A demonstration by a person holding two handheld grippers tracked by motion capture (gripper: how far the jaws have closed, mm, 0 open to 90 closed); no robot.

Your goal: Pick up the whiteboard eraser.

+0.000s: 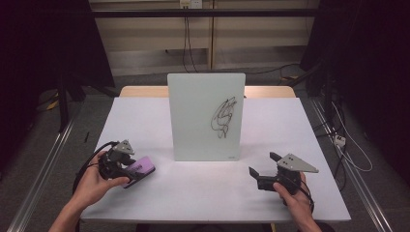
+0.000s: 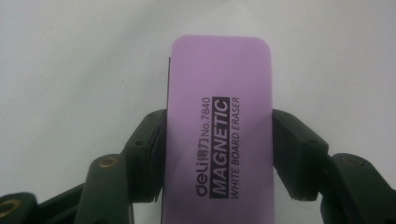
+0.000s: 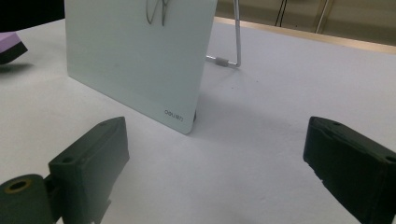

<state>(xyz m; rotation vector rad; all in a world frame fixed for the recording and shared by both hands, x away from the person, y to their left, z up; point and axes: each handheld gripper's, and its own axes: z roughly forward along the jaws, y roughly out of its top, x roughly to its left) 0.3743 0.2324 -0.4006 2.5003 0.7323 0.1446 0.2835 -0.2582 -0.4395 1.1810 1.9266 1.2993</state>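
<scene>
A purple magnetic whiteboard eraser [image 1: 141, 168] [image 2: 219, 74] lies at the table's front left, and my left gripper [image 1: 131, 171] [image 2: 219, 140] is shut on its long sides, label facing up. A small white board [image 1: 193, 121] [image 3: 130, 60] stands upright mid-table with a black scribble [image 1: 223, 116] on its right half. My right gripper [image 1: 262, 163] [image 3: 215, 154] rests low at the front right, open and holding nothing, pointing toward the board's lower right corner. The eraser's tip [image 3: 9, 44] shows far left in the right gripper view.
The white table [image 1: 203, 193] has bare room in front of the board and between the two hands. A wire stand [image 3: 236, 42] props the board from behind. Cables and black curtains lie on the floor beyond the table edges.
</scene>
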